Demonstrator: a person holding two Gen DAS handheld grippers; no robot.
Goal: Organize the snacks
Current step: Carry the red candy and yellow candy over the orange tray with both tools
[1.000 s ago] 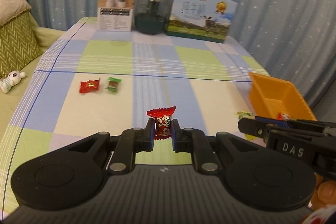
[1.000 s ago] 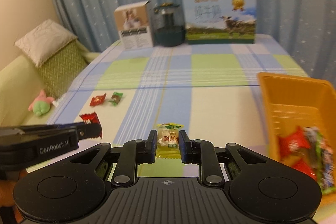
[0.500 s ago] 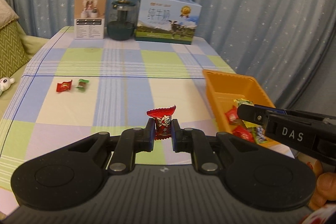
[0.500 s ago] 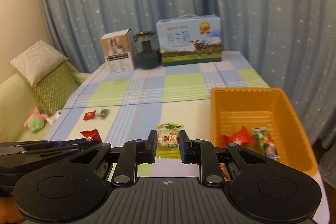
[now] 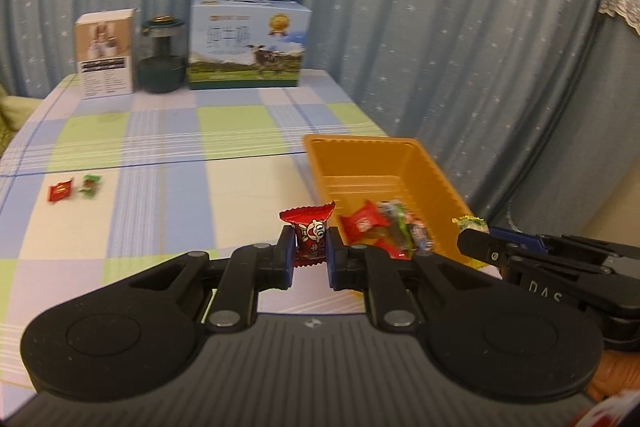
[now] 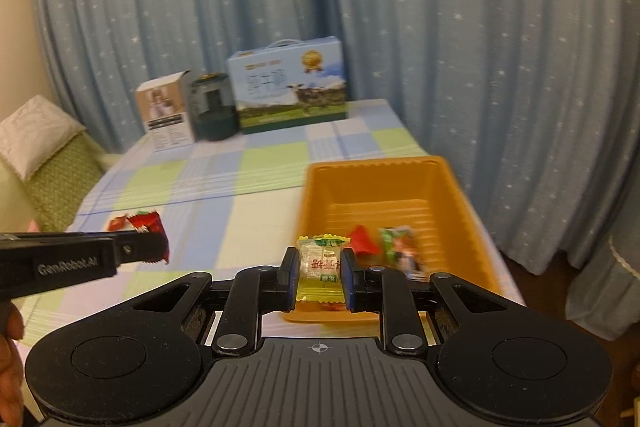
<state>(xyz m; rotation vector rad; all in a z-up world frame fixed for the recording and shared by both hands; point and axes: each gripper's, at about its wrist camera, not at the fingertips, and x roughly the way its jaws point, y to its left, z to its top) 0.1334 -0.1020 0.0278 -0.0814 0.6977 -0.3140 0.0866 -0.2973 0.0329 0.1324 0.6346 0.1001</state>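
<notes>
So the left gripper (image 5: pixel 308 255) has its jaws clamped tight on a red candy (image 5: pixel 310 237) that pokes up toward 12 o'clock, with the orange bin (image 5: pixel 420 163) just off at 2 o'clock on the tabletop (image 5: pixel 224 187). Right gripper (image 6: pixel 321 277) is squeezing a yellow candy (image 6: pixel 321 267) square between its jaws, hanging over the bin's near edge. Two loose candies (image 5: pixel 74 189) sit way out at 10 o'clock.

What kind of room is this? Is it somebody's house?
Probably a room in a home. A table with a checked tablecloth stands before starry blue curtains, a cushion rests on a green sofa beside it, and a milk gift box sits on the table.
</notes>
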